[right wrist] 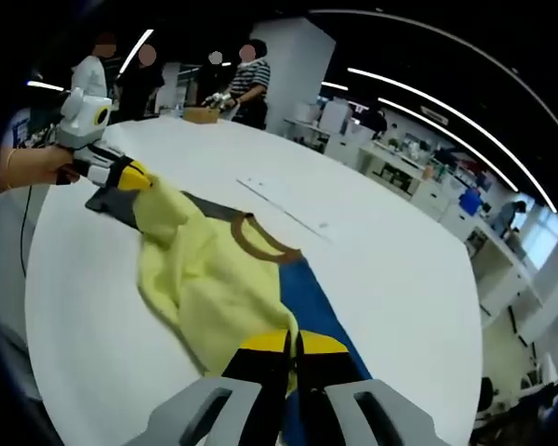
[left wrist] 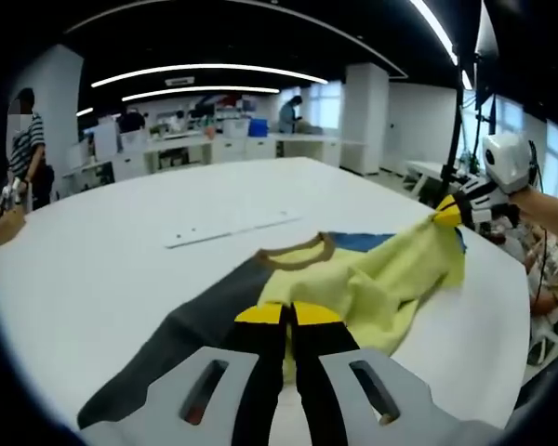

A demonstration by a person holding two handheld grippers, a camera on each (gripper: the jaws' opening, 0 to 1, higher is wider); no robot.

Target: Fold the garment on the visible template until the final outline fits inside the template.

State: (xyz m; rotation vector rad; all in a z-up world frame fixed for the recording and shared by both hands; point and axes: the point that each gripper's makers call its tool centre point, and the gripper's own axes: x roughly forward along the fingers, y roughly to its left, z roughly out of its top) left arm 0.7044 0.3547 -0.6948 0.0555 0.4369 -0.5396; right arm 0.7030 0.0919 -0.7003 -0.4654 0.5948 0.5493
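A garment lies on the white table point(left wrist: 121, 260): yellow cloth point(left wrist: 372, 288) bunched over a dark grey panel point(left wrist: 177, 339), a blue panel point(left wrist: 363, 242) and a brown neckline point(left wrist: 298, 253). My left gripper point(left wrist: 291, 314) is shut on the yellow cloth's near edge. My right gripper point(left wrist: 451, 212) enters from the right, shut on the cloth's far corner and lifting it off the table. In the right gripper view, my right gripper point(right wrist: 293, 342) pinches the yellow cloth point(right wrist: 214, 279) beside the blue panel point(right wrist: 312, 302). The left gripper point(right wrist: 123, 175) holds the other corner, above the grey part.
A flat white strip point(left wrist: 228, 228) point(right wrist: 284, 209) lies on the table beyond the garment. The table's edge point(left wrist: 502, 316) runs close on the right. Desks and shelves point(left wrist: 214, 144) stand behind. People point(right wrist: 246, 79) stand at the table's far end beside a brown box point(right wrist: 202, 114).
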